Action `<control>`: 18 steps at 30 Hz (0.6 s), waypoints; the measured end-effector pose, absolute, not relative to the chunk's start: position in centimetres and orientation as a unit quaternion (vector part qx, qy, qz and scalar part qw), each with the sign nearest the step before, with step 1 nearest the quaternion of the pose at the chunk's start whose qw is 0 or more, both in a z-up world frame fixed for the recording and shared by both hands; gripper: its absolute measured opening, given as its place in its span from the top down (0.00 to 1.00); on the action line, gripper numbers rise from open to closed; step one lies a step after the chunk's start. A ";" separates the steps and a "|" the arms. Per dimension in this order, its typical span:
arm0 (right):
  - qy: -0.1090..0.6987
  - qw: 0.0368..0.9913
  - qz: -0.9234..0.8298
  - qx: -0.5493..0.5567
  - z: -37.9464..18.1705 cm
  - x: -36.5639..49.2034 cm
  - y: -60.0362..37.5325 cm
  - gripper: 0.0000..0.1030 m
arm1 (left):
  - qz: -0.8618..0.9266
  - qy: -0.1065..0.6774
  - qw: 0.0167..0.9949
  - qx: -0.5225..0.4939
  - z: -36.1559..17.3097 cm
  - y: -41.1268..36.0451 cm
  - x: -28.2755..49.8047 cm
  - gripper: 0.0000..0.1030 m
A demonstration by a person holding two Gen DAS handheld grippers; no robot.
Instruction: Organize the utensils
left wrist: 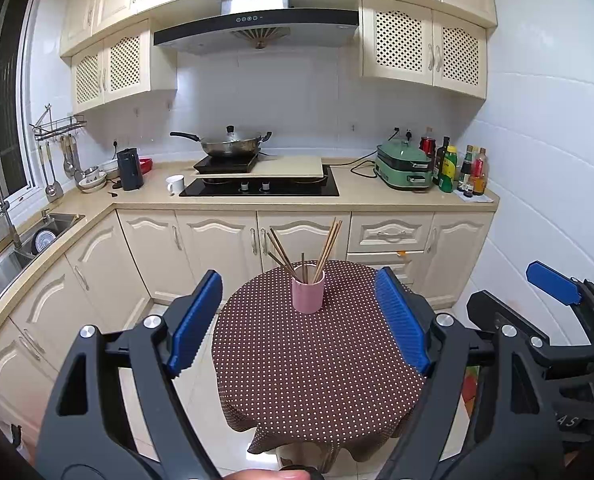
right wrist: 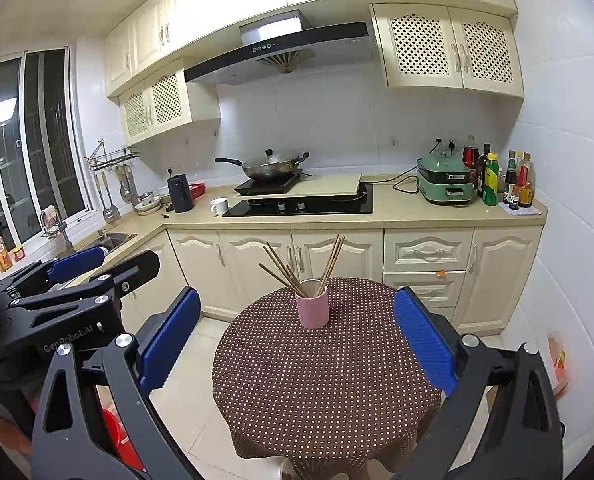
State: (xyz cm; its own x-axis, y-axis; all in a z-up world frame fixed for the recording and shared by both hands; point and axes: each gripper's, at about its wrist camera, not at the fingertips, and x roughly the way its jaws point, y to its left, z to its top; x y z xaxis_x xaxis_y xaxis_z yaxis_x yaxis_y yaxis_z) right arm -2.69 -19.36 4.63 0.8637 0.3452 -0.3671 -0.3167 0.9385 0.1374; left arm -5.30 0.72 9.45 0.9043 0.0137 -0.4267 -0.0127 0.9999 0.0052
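A cream-cabinet kitchen runs along the back wall, and in front of it stands a small round table (left wrist: 317,360) draped in a brown cloth with white dots. The landmark here is the pink cup (left wrist: 307,293), upright on the far part of the table, well back from the near edge. A bundle of wooden chopsticks (left wrist: 324,250) stands in the cup, fanned out: some lean left, some right, all with their upper ends above the rim. Behind the cup, on the counter, a lidded wok (left wrist: 231,145) sits on a hob, with a white mug (left wrist: 176,184) to the left of it and a green cooker (left wrist: 405,168) and a cluster of bottles (left wrist: 463,170) off to the right. The left gripper (left wrist: 297,320) hovers on the near side of the cup, its blue pads spread wide on either side and gripping nothing. The right gripper (right wrist: 297,332) hangs likewise nearer than the cup, jaws wide apart and empty, clear of the cup and the cloth. Each gripper shows at the edge of the other's view, side by side.
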 end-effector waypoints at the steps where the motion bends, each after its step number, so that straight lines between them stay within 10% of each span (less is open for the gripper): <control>1: 0.198 0.964 0.172 0.037 4.6 -2.5 -19.3 0.09 | 0.006 0.219 0.976 0.002 9.4 0.8 -5.2 0.24; 18: 0.209 0.962 0.172 0.037 4.2 -2.2 -19.0 0.09 | 0.016 0.231 0.973 -0.004 9.0 0.9 -4.6 0.24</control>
